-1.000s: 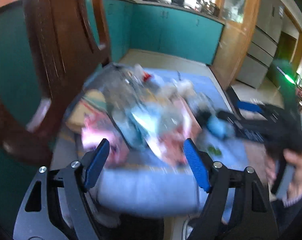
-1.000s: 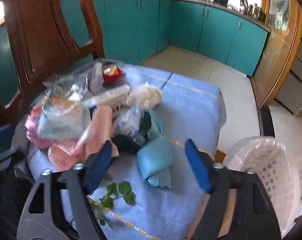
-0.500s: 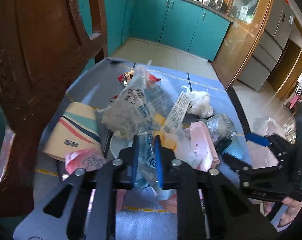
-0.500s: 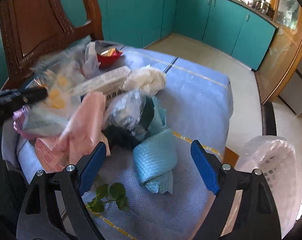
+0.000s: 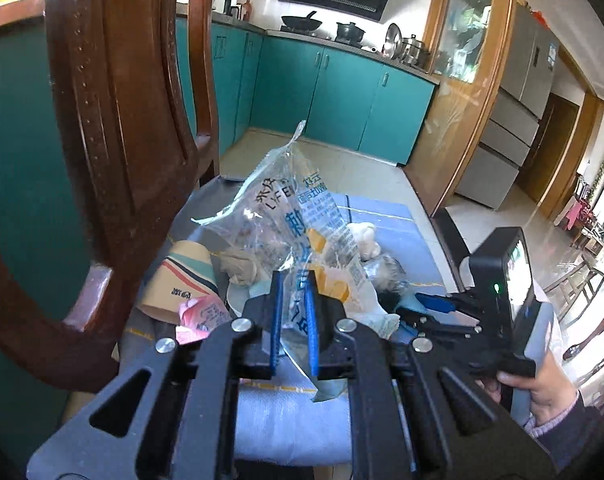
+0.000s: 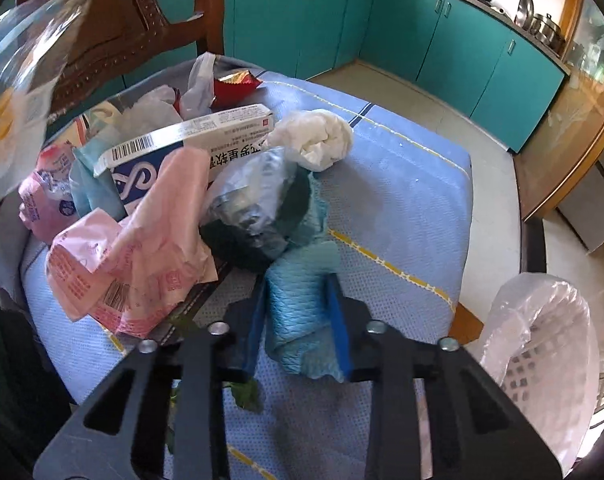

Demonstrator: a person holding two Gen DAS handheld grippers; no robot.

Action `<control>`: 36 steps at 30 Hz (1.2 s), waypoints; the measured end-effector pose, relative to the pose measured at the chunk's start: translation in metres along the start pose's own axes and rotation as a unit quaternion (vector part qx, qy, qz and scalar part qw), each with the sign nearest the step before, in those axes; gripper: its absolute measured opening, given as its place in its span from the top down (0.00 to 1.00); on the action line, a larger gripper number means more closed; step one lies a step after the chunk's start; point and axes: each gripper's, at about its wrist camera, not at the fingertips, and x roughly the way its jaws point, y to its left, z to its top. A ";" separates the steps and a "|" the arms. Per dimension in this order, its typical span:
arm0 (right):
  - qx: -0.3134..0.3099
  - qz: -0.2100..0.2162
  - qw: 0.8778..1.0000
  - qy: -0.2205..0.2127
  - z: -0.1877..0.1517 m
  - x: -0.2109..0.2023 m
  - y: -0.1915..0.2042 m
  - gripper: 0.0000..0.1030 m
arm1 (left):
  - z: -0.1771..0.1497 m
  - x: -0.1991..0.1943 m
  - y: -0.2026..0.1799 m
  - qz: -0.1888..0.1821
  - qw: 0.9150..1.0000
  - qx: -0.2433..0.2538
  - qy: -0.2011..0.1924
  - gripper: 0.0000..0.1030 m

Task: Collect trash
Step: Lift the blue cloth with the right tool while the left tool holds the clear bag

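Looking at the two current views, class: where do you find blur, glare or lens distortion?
Left wrist view: sharp overall; glare glints on the clear printed plastic bag, and the fisheye bows the dark wooden chair back. Right wrist view: that same bag is smeared at the upper left; the crumpled white tissue looks crisp.

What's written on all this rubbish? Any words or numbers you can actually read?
Clear plastic bag in the left gripper: blue Chinese print, too creased to read.
Paper cup: two dark characters, probably "豆浆".
White box: barcode and Chinese print, digits too small.
Pink wrapper: barcode and fine print, unreadable.
Blue cloth in the right gripper: no text.
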 end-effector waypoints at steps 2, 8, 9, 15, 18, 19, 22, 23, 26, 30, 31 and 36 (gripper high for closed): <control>0.011 0.007 1.000 -0.006 -0.002 -0.006 -0.004 0.76 | -0.002 -0.004 -0.005 0.001 1.000 0.006 -0.003 0.89; 0.032 0.009 0.999 -0.034 -0.011 -0.038 -0.014 0.77 | -0.011 -0.018 -0.008 0.005 1.000 0.019 -0.009 0.89; 0.035 0.011 0.999 -0.040 -0.012 -0.044 -0.016 0.77 | -0.012 -0.018 -0.009 0.007 1.000 0.023 -0.009 0.89; 0.046 0.018 0.997 -0.059 -0.018 -0.061 -0.023 0.77 | -0.017 -0.016 -0.011 0.010 1.000 0.028 -0.003 0.88; 0.047 0.021 0.997 -0.063 -0.020 -0.064 -0.023 0.77 | -0.020 -0.015 -0.014 0.010 0.999 0.031 0.000 0.88; 0.049 0.023 0.996 -0.066 -0.020 -0.066 -0.024 0.77 | -0.020 -0.015 -0.015 0.009 0.999 0.032 0.001 0.88; 0.052 0.025 0.996 -0.073 -0.022 -0.070 -0.026 0.77 | -0.021 -0.014 -0.016 0.009 0.999 0.034 0.004 0.88; 0.053 0.027 0.995 -0.075 -0.022 -0.071 -0.026 0.77 | -0.022 -0.013 -0.016 0.009 0.999 0.035 0.005 0.88; 0.054 0.030 0.995 -0.076 -0.023 -0.073 -0.026 0.77 | -0.025 -0.012 -0.016 0.009 0.999 0.036 0.008 0.88; 0.053 0.035 0.995 -0.078 -0.024 -0.075 -0.027 0.77 | -0.025 -0.012 -0.018 0.008 0.999 0.038 0.010 0.88; 0.053 0.036 0.995 -0.079 -0.025 -0.076 -0.027 0.77 | -0.026 -0.012 -0.019 0.008 0.999 0.039 0.010 0.88; 0.055 0.042 0.994 -0.083 -0.024 -0.078 -0.026 0.77 | -0.027 -0.012 -0.021 0.008 0.999 0.040 0.014 0.88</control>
